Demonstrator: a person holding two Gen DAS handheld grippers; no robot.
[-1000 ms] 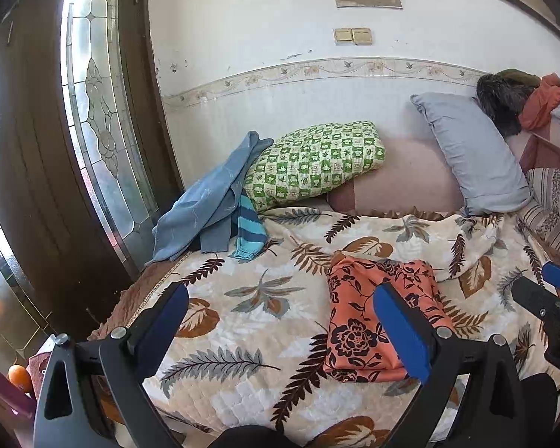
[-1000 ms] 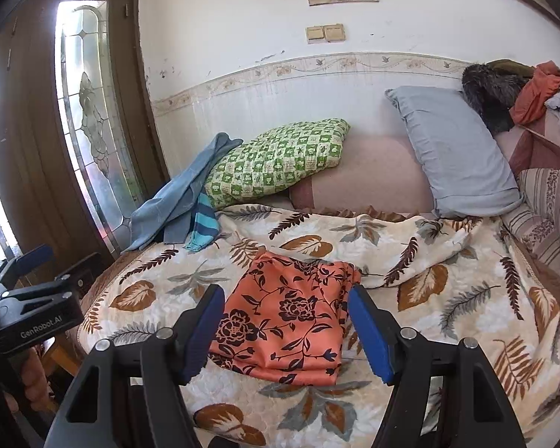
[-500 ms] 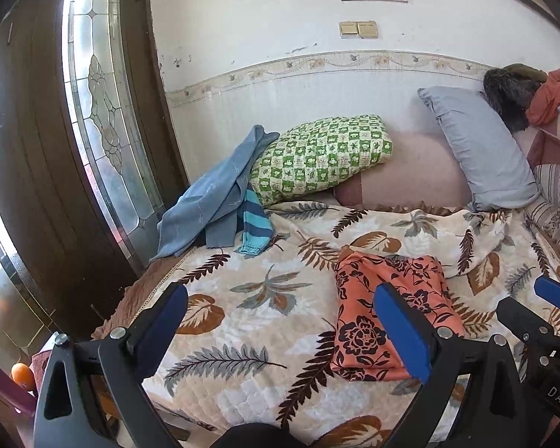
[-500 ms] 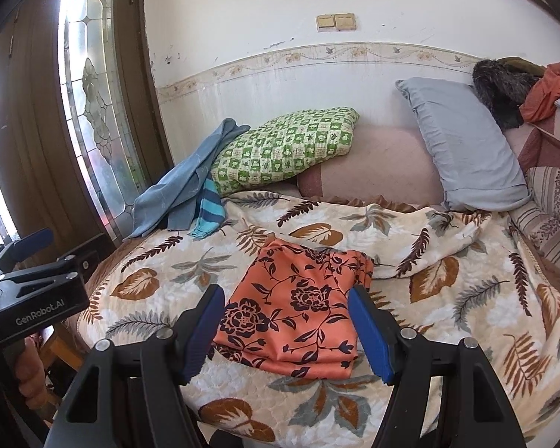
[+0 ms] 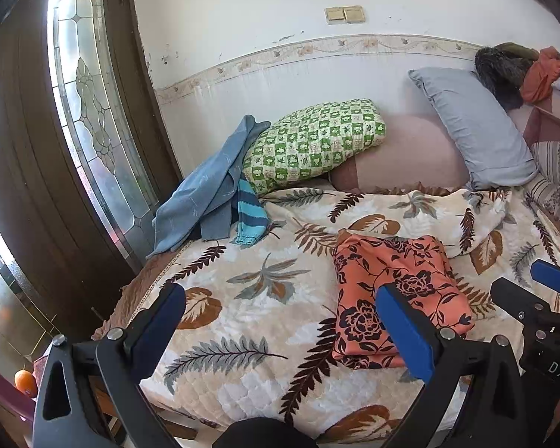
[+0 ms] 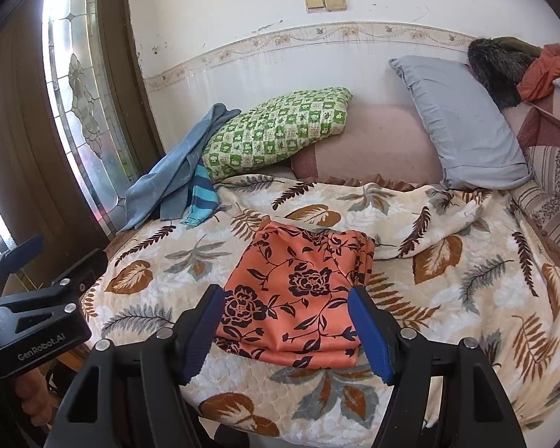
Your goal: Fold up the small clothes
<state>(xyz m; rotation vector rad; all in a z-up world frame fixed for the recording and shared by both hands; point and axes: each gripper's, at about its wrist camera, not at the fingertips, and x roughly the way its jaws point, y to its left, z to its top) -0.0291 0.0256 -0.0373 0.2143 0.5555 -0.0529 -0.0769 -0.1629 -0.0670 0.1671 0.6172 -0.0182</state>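
A folded orange garment with dark flowers lies flat on the leaf-patterned bedspread. My left gripper stands open above the bed's front edge, with the garment behind its right finger and nothing between the blue pads. My right gripper is open too, hovering in front of the garment's near edge, apart from it. Each gripper shows at the side of the other's view. A heap of blue cloth with a striped piece lies at the bed's far left.
A green checked pillow, a pink bolster and a grey pillow line the wall. Clothes are piled at the far right. A dark door with a glass pane stands left of the bed. An orange fruit sits low left.
Both views have sunk slightly and drawn nearer the bed, so the orange garment looks larger. Both grippers stay open and the garment has not moved.
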